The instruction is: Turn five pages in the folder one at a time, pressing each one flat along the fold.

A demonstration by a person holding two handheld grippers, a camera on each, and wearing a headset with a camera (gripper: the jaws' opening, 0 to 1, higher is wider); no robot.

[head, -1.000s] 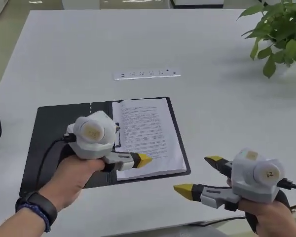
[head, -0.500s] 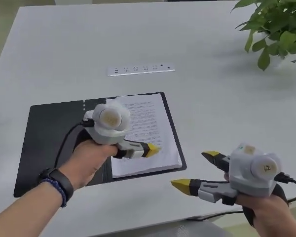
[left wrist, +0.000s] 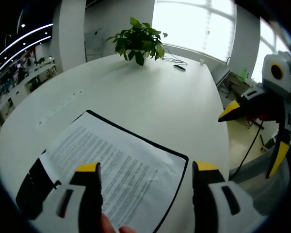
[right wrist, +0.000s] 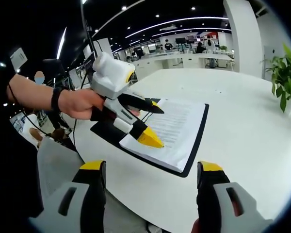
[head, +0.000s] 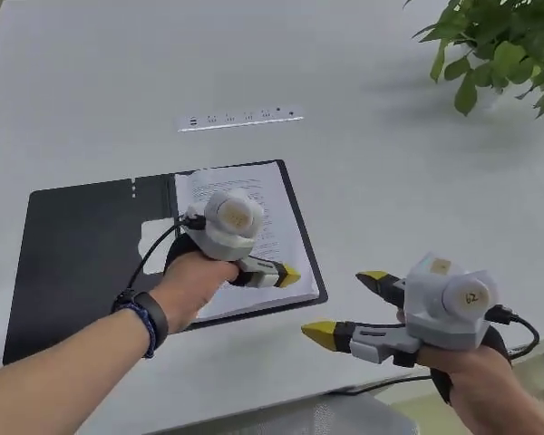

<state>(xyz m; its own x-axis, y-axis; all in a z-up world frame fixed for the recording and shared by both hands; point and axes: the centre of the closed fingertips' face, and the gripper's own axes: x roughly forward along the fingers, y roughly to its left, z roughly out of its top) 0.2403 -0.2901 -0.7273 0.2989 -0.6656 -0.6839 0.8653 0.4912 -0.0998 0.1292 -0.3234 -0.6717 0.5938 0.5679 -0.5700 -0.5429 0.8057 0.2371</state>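
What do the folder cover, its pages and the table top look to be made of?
Folder cover: matte black, likely plastic or coated board; it lies flat with no glare.
Pages: white printed paper; the stacked sheet edges show.
Table top: smooth white, probably laminate; soft sheen, no grain.

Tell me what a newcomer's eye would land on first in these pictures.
The open black folder lies on the white table, with a printed page on its right half. The left gripper is held over that page, jaws open; the right gripper hangs open beyond the folder's right edge. A leafy green plant stands at the table's far right.
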